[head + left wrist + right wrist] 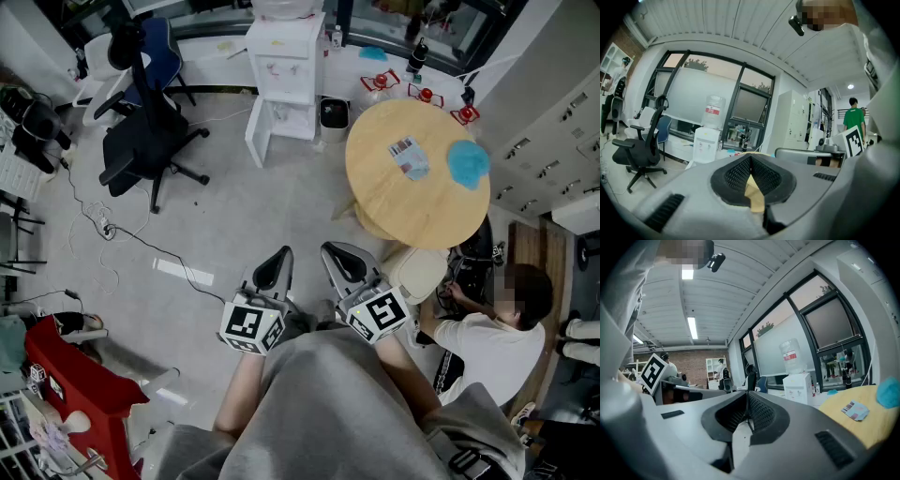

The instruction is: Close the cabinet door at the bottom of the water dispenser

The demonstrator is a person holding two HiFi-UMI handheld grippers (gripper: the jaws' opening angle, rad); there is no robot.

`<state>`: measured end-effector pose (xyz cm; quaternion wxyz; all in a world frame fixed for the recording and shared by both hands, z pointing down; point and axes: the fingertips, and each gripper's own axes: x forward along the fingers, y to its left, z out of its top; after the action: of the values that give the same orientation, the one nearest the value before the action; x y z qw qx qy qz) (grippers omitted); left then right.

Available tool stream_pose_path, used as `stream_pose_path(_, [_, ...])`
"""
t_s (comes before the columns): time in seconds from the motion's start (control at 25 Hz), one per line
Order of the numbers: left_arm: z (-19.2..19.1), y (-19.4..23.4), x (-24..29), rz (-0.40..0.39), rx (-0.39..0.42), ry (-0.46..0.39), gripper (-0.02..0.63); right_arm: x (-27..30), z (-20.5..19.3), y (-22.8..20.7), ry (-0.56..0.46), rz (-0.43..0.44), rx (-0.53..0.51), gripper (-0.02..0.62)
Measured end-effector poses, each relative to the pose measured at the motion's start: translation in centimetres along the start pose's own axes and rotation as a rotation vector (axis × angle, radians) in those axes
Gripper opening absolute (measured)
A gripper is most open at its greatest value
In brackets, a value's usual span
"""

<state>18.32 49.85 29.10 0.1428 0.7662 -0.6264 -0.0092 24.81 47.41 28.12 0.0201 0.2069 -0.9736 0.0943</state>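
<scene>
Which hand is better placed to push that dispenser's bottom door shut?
Left, slightly, I'd judge. The left tool and right tool are both shut, near the body, far from the dispenser. Its open door hangs on the left tool's side, nearly straight ahead of it.

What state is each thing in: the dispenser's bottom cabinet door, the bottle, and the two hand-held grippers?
Cabinet door: swung open at the bottom of the water dispenser.
Water bottle: upright on top of the dispenser.
Left hand-held gripper: shut, empty, away from the door.
Right hand-held gripper: shut, empty, away from the door.
</scene>
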Motion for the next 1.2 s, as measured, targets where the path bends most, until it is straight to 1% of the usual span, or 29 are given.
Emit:
stream_pose_path(0.24, [0.7, -1.7, 2.1, 0.043, 0.018, 0.005, 0.007, -0.8, 0.0, -1.9, -0.001, 0.0, 0.058, 0.021])
stream_pose_path(0.4, [0.9, -2.4, 3.3, 0.084, 0.056, 0.019, 0.008, -0.7, -0.6, -3.5, 0.011, -0.021, 0.116, 0.021])
stream_pose_path(0.52, [1.2, -2.6, 3.6, 0.098, 0.079, 0.025, 0.007, -0.6, -0.7, -3.9, 0.006, -0.016, 0.168, 0.021])
stream_pose_path(0.68, [1.0, -2.8, 3.9, 0.115, 0.093, 0.044, 0.007, -0.8, -1.1, -3.9, 0.025, 0.0, 0.182, 0.021])
stream_pose_path(0.76, [0.8, -2.9, 4.1, 0.115, 0.083, 0.05, 0.008, -0.8, -1.3, -4.0, 0.034, 0.005, 0.19, 0.021])
stream_pose_path(0.92, [0.1, -3.0, 3.9, 0.11, 0.031, 0.055, 0.008, -1.1, -1.9, -4.0, 0.047, 0.006, 0.21, 0.021])
stream_pose_path(1.08, [-1.1, -2.3, 3.6, 0.132, 0.015, 0.074, 0.007, -0.9, -3.2, -3.9, 0.07, 0.004, 0.231, 0.021])
stream_pose_path(1.2, [-2.0, -1.2, 3.7, 0.151, -0.016, 0.087, 0.007, -0.4, -4.2, -3.8, 0.093, 0.0, 0.256, 0.022])
